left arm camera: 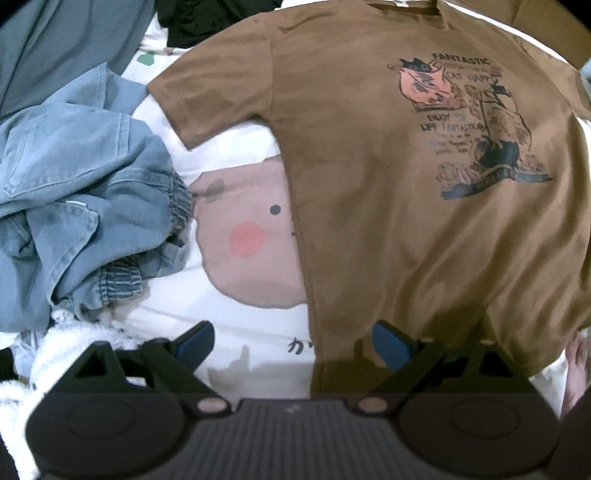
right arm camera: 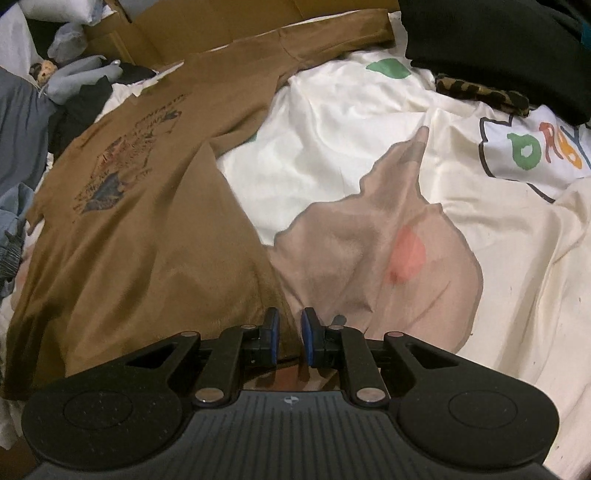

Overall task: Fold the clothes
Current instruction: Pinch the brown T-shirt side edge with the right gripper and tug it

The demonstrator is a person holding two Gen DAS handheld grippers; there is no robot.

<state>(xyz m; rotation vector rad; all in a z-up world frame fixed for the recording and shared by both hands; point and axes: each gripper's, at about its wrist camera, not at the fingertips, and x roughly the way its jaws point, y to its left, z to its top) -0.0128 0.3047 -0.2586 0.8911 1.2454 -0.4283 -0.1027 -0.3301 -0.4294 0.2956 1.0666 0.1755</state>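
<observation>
A brown T-shirt [left arm camera: 388,192] with a printed cat picture lies spread flat, front up, on a white cartoon-print bedsheet [left arm camera: 229,155]. My left gripper [left arm camera: 291,343] is open wide just above the shirt's bottom left hem corner, its left finger over the sheet and its right finger over the shirt. In the right wrist view the same T-shirt [right arm camera: 140,236] lies to the left. My right gripper [right arm camera: 290,332] is at the shirt's bottom right hem corner, its blue pads nearly together with a narrow gap; whether cloth is between them is hidden.
A heap of light blue denim clothes [left arm camera: 81,199] lies left of the shirt, with white fluffy cloth [left arm camera: 62,350] below it. Dark clothes [right arm camera: 498,40] and a leopard-print item [right arm camera: 480,92] lie at the far right. A cardboard box [right arm camera: 207,29] and a grey soft toy [right arm camera: 77,74] sit behind the shirt.
</observation>
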